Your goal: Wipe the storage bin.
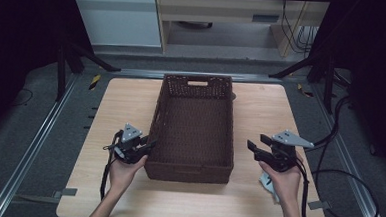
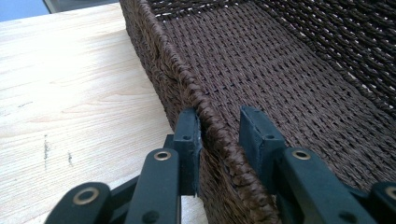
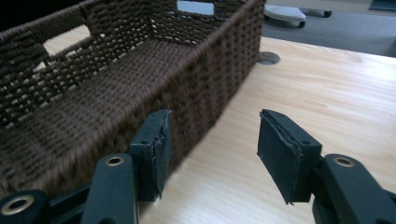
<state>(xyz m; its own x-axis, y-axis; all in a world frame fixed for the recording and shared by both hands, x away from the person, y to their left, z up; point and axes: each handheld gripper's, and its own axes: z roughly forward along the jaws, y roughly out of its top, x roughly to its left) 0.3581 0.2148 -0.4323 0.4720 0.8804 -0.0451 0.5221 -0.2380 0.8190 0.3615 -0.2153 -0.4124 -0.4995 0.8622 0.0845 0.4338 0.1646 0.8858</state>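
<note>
A dark brown woven basket [image 1: 192, 128] stands in the middle of a light wooden table [image 1: 260, 117], with its long sides running away from the person. It has a cut-out handle in the far end wall, and nothing lies inside it.

The left gripper [image 1: 146, 147] is at the near left corner of the basket. In the left gripper view, its two black jaws sit astride the braided rim [image 2: 210, 126] of the left wall, one jaw outside and one inside. The outer pad touches the rim, while a narrow gap shows between the rim and the inner pad, so the jaws are not clamped on the wall. It is hard to say from this angle whether the inner pad touches the weave lower down. The person's left hand [image 1: 122, 171] holds this gripper from below.

The right gripper [image 1: 254, 147] is above the table, near the right wall of the basket but apart from it. Its jaws are spread wide and nothing is between them; in the right gripper view, the bare table top [image 3: 299, 88] is seen through the gap, and the basket wall [image 3: 205, 88] is to the left of the left jaw. The right hand [image 1: 282, 181] holds this gripper, and something small and pale [image 1: 267, 182] lies on the table under the hand.
</note>
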